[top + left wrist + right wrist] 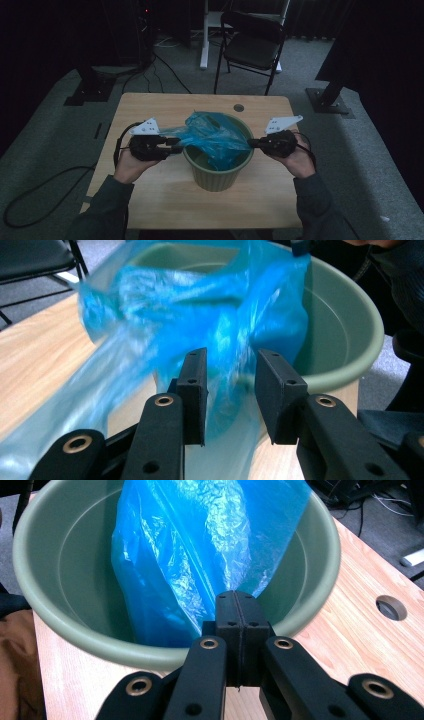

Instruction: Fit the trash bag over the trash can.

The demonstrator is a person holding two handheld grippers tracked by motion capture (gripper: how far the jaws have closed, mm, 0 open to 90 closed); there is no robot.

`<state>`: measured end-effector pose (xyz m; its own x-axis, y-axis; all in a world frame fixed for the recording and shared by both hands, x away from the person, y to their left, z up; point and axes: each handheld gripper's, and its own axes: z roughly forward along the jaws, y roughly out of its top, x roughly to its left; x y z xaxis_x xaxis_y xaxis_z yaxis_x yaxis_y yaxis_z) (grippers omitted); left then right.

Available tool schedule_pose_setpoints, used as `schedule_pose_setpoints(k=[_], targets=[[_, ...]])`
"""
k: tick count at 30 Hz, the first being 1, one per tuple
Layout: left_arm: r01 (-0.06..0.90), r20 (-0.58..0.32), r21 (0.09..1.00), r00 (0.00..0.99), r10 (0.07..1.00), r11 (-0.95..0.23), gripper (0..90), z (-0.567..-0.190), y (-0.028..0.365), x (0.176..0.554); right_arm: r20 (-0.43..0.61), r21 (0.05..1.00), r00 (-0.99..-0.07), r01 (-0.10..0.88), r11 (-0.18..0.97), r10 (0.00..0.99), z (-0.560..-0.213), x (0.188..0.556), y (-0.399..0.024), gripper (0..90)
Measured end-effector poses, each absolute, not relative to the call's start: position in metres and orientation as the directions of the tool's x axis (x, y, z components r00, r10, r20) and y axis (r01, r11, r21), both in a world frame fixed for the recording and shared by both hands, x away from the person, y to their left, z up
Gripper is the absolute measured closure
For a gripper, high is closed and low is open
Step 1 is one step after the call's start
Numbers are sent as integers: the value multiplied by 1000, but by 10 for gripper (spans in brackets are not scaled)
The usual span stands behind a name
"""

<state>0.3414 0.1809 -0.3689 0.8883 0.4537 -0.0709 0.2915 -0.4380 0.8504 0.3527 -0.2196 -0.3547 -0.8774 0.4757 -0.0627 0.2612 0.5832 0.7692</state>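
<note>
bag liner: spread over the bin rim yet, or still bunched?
Still bunched. The blue bag hangs crumpled inside the green bin, stretched between the grippers; no edge is folded over the rim, as the right gripper view shows.

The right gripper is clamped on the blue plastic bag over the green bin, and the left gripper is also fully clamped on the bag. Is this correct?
Not quite. The left gripper is not clamped: in the left gripper view its jaws stand apart with the blue plastic bag between them. The right gripper is clamped on the bag over the green bin.
</note>
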Motion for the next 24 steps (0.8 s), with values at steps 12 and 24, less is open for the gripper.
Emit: schedule_pose_setpoints(k=[12, 24], targets=[[234, -21, 879, 889, 458, -415, 614, -348, 183, 332, -61, 778, -874, 261, 572, 482, -352, 344, -229, 900], [278, -23, 865, 854, 520, -418, 581, -339, 177, 362, -64, 778, -882, 249, 577, 467, -353, 345, -223, 900]])
